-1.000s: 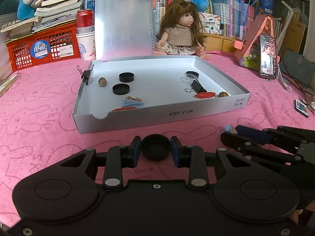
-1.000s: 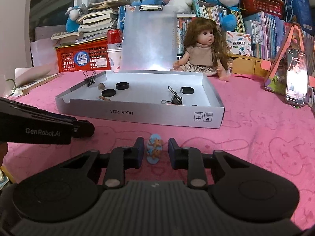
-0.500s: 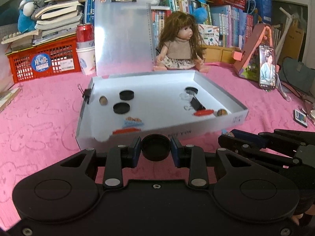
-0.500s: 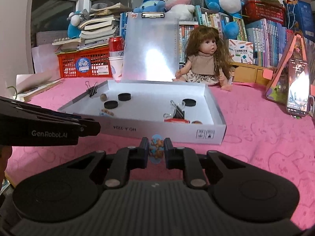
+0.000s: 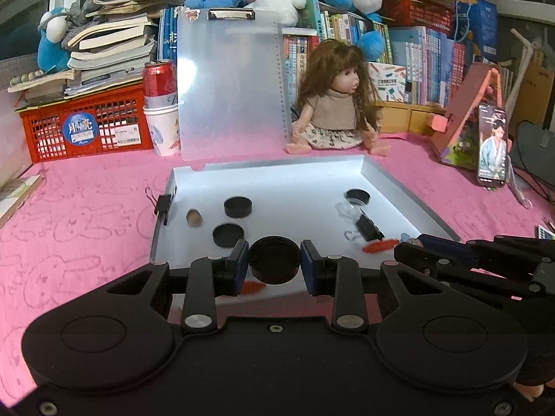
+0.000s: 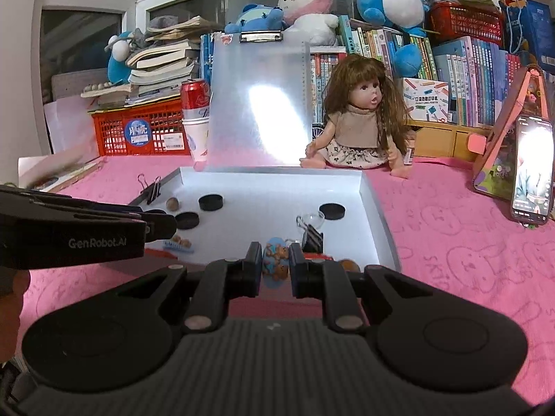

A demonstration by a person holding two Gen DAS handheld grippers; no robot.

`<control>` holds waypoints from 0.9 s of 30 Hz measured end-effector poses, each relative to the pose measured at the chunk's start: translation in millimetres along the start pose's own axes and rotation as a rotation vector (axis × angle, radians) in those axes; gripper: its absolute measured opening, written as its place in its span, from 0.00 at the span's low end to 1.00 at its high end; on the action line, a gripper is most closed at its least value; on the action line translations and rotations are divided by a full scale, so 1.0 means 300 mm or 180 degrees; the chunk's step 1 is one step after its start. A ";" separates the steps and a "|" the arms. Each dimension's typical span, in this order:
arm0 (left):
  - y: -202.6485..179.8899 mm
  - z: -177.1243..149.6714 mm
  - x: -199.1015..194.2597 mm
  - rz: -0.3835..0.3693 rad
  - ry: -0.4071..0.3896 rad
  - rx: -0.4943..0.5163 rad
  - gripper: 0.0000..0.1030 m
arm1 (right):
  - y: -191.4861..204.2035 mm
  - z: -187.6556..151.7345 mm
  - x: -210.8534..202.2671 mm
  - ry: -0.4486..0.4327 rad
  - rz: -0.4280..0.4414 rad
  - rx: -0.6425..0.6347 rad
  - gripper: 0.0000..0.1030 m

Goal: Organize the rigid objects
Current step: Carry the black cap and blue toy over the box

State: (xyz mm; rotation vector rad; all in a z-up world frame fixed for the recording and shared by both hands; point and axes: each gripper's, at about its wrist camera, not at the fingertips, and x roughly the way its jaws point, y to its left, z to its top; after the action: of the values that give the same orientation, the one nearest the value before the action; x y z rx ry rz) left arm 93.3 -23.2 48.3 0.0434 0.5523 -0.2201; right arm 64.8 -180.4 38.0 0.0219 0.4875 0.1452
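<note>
My left gripper (image 5: 274, 260) is shut on a black round cap (image 5: 274, 260), held above the near edge of the white shallow box (image 5: 406, 192). The right gripper (image 6: 275, 259) is shut on a small blue oval piece with bear pictures (image 6: 275, 258), also over the box's near edge (image 6: 380, 218). Inside the box lie black caps (image 5: 237, 207) (image 5: 228, 234) (image 6: 332, 210), a brown nut (image 5: 194, 217), a black binder clip (image 6: 312, 235) and a red piece (image 5: 380, 245). Each gripper shows in the other's view, the right one (image 5: 409, 254) at the right, the left one (image 6: 166, 227) at the left.
A clipboard (image 5: 230, 79) leans upright behind the box, with a doll (image 5: 334, 104) seated beside it. A red crate (image 5: 86, 124), a can on paper cups (image 5: 160, 104), a phone on a stand (image 5: 491, 145) and a loose binder clip (image 6: 151, 189) stand on the pink cloth.
Both grippers rose and moved forward with their objects, from the pink cloth in front of the box to above its near edge. The right gripper's fingers closed in on the oval piece.
</note>
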 end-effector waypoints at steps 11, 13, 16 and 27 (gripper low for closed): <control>0.023 0.061 0.108 0.0105 0.0066 -0.0104 0.30 | -0.017 0.085 0.090 0.0028 0.0042 0.0108 0.20; 0.027 0.070 0.124 0.0108 0.0073 -0.0125 0.30 | -0.020 0.098 0.110 0.0046 0.0052 0.0117 0.20; 0.034 0.093 0.161 0.0112 0.0104 -0.0141 0.30 | -0.025 0.116 0.141 0.0078 0.0064 0.0121 0.20; 0.097 0.190 0.331 0.0208 0.0336 -0.0315 0.30 | -0.103 0.222 0.315 0.0363 0.0225 0.0470 0.20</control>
State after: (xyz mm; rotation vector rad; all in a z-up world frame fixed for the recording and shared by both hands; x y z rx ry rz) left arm 211.2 -19.9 44.2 -0.0231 0.6653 -0.1269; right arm 182.7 -196.3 51.1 0.1763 0.6108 0.1803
